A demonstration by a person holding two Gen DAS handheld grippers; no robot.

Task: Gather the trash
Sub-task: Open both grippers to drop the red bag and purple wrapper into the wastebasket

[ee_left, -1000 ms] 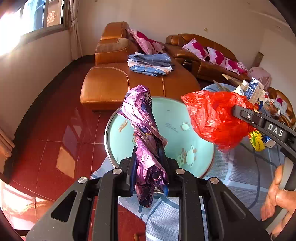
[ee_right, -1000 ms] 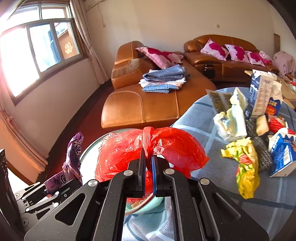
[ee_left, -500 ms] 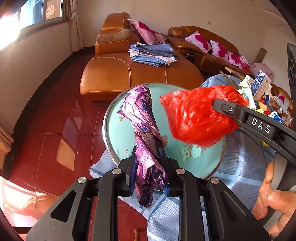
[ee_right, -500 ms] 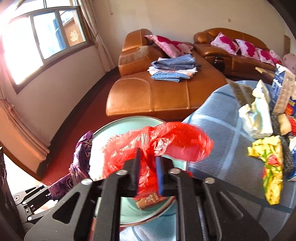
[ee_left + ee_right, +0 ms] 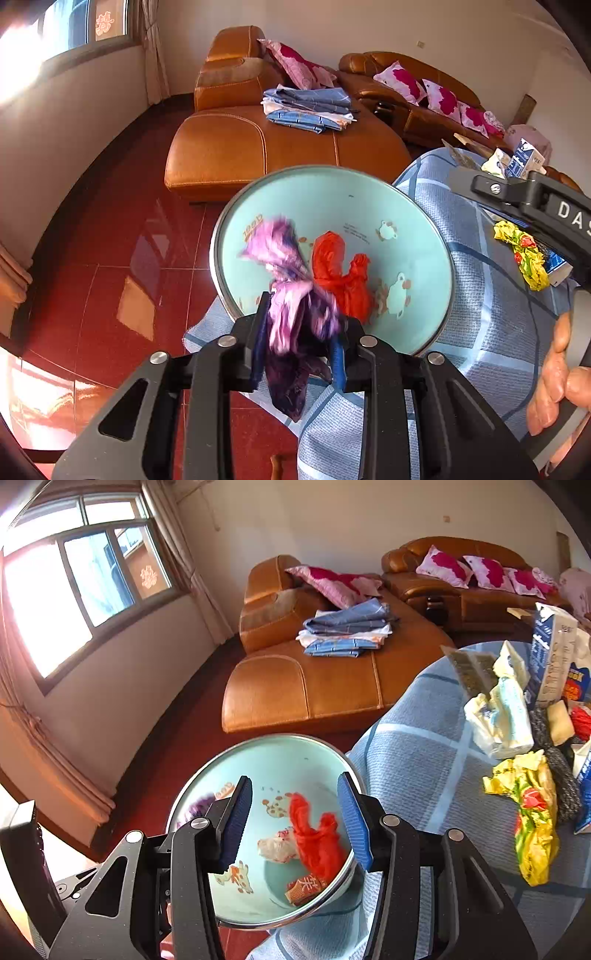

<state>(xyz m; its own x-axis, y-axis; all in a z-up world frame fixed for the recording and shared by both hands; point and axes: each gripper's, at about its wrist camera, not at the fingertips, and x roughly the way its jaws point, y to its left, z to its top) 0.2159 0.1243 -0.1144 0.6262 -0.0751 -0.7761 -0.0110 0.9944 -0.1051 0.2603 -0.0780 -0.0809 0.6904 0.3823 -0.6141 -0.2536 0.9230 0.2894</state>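
A pale green enamel basin (image 5: 332, 199) sits at the edge of the cloth-covered table. A crumpled red plastic bag (image 5: 340, 269) lies inside it. My left gripper (image 5: 301, 332) hovers over the basin's near rim. Its jaws are opening, and a purple foil wrapper (image 5: 291, 306), blurred and slipping, is still between them. In the right wrist view my right gripper (image 5: 295, 786) hangs above the basin (image 5: 280, 753). Its jaws are opening with nothing between the pads. The red bag (image 5: 317, 842) rests below them, beside a white wrapper (image 5: 277, 847) and an orange packet (image 5: 306, 886).
More trash lies on the blue checked tablecloth (image 5: 424, 746): a yellow wrapper (image 5: 532, 812), white packaging (image 5: 502, 720) and a milk carton (image 5: 554, 657). A brown leather sofa (image 5: 314, 686) with folded clothes stands beyond. A person's hand (image 5: 554, 387) grips the right handle.
The right jaws spread apart and the red bag fell from them into the basin. The left jaws widened and the purple wrapper tipped and blurred.
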